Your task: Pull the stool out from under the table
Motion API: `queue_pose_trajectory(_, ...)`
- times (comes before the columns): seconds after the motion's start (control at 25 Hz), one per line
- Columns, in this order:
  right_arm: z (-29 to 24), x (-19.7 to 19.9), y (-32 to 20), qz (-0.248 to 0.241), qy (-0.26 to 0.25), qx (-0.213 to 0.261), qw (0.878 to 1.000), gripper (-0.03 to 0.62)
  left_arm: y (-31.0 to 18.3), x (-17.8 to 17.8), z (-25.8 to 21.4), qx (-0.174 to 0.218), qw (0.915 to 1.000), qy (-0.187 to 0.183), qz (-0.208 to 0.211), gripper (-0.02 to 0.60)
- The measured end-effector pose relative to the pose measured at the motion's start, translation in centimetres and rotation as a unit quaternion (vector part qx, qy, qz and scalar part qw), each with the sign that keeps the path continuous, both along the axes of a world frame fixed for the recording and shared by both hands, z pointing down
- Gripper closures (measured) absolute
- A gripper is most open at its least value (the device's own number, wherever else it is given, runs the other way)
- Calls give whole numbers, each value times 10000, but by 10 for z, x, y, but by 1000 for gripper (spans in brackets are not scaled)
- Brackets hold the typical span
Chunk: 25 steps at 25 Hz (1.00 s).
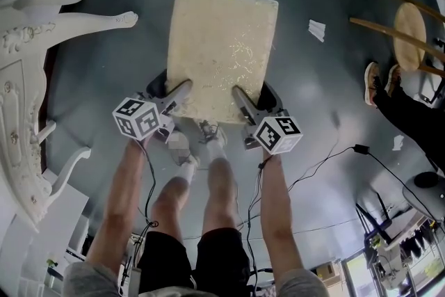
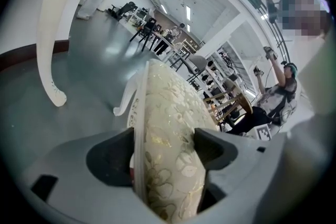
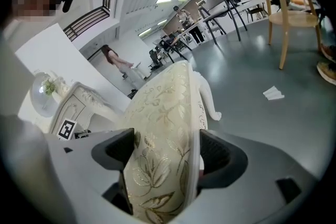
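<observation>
Head view looks down; all views share the stool (image 1: 221,45).

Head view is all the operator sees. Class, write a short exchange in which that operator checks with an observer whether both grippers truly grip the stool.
Operator: Is the left gripper shut on the stool?
Observer: Yes. The left gripper view shows its jaws pressing both faces of the embroidered seat.
Operator: And the right gripper?
Observer: The right gripper view shows the seat clamped between its jaws too.
</observation>
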State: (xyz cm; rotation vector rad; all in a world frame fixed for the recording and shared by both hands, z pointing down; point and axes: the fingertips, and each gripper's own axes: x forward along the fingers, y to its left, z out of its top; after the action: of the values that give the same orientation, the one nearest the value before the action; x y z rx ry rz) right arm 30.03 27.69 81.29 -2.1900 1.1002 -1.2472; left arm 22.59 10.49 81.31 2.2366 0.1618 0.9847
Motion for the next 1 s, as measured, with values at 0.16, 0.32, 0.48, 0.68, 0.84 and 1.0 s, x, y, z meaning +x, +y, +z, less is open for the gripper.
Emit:
queue_pose_trajectory(0.16,1,0,-2,-13,-20,-9,10000,209,-2,0,0,58,10000,-28,-62,238)
queue_pose_trajectory(0.32,0,-1,2,-2,-62,-204,9998,210,-1,-3,-1,123,9998,-164,-50,239)
queue_pose_trajectory(0.48,-11,-1,7,-68,248,-701,9972,210,-6,-4,-13,550,9983,-184,6,245)
queue_pose_trajectory(0.68,-50,10,6,-45,683,-930,9933,210,-13,4,-55,1016,9948,109,4,250)
queue_pose_trajectory(0.84,-100,14,-11,-220,1220,-1034,9869,210,-24,7,-107,1244,9913,402,-154,257)
queue_pose_trajectory(1.0,-153,23,-35,-428,1703,-1022,9791,212,-38,12,-173,1512,9844,812,-396,261)
